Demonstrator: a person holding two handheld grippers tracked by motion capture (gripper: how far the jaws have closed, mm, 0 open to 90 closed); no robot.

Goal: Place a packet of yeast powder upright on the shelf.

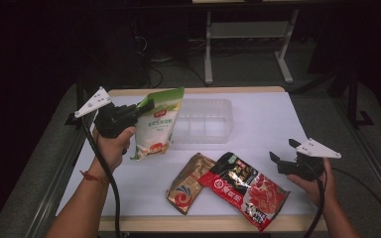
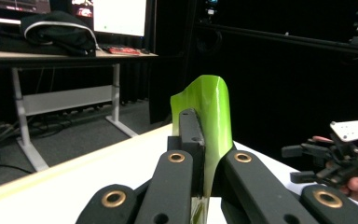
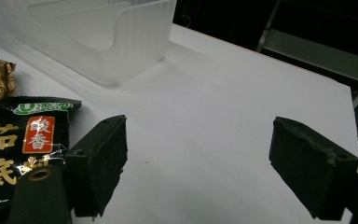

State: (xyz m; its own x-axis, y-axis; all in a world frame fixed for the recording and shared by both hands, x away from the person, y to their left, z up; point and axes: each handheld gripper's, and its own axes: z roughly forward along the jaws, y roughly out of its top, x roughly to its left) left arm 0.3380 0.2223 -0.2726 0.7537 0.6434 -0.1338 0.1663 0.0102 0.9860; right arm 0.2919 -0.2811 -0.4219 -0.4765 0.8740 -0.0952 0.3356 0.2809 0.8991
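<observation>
High view: the left gripper [image 1: 146, 105] pinches the green-topped bag [image 1: 158, 124] by its upper edge so it hangs above the tabletop's left side, beside the clear bin [image 1: 213, 106]. Left gripper view: its jaws are clamped on the bag's fold. Right gripper view: the right gripper [image 3: 205, 163] gapes empty near the tabletop's right edge.

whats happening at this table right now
A person works with a handheld gripper in each hand. The left gripper is shut on the top edge of a green and white pouch, held in the air beside a clear plastic bin. The right gripper is open and holds nothing, low at the table's right. A gold packet and a red and black packet lie flat near the front edge.
</observation>
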